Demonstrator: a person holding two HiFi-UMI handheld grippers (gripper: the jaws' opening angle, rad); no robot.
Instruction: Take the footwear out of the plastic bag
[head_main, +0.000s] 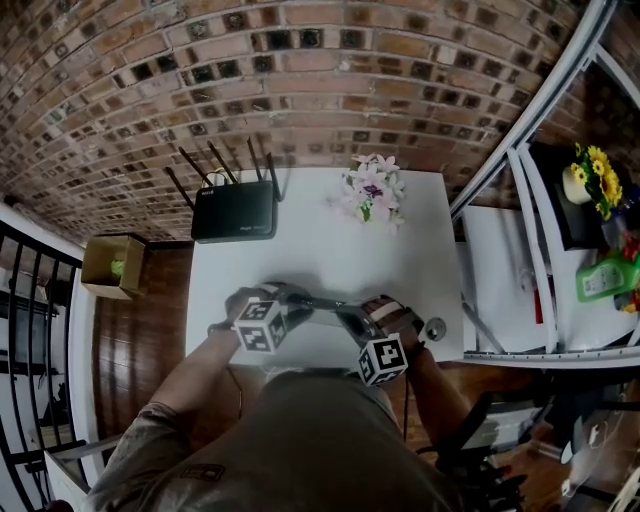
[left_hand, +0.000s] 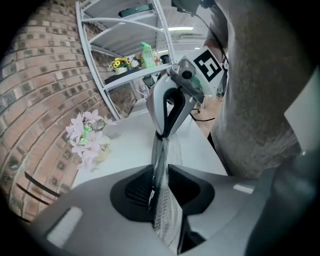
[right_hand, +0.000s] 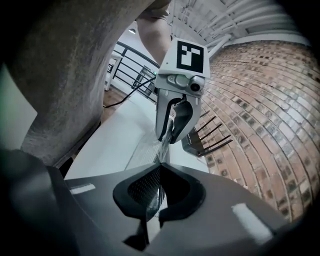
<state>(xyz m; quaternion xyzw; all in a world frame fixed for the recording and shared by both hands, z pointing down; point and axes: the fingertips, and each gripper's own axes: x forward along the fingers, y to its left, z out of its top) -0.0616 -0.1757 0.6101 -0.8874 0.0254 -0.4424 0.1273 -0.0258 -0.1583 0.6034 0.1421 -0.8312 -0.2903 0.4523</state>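
The left hand-held gripper is clamped on a twisted strip of the clear plastic bag, the film running up out of its closed jaws; the right hand-held gripper has its jaws together on the same bag, a thin edge of film pinched between the pads. The two face each other tip to tip, and the bag is pulled into a short taut band between them, over the near edge of the white bench, toward 6 o'clock in the head view. The footwear cannot be made out in any view; it may be hidden under the hand-held grippers and the person's arms.

On the bench, a black router with raised aerials stands at 11 o'clock from the bag; a small bunch of pale flowers stands at 1 o'clock, well apart from the router. Off the bench, a cardboard box sits on the wooden floor at 9 o'clock; a white shelf unit stands at 3 o'clock, carrying a green bottle and yellow flowers. A brick wall runs behind the bench at 12 o'clock.
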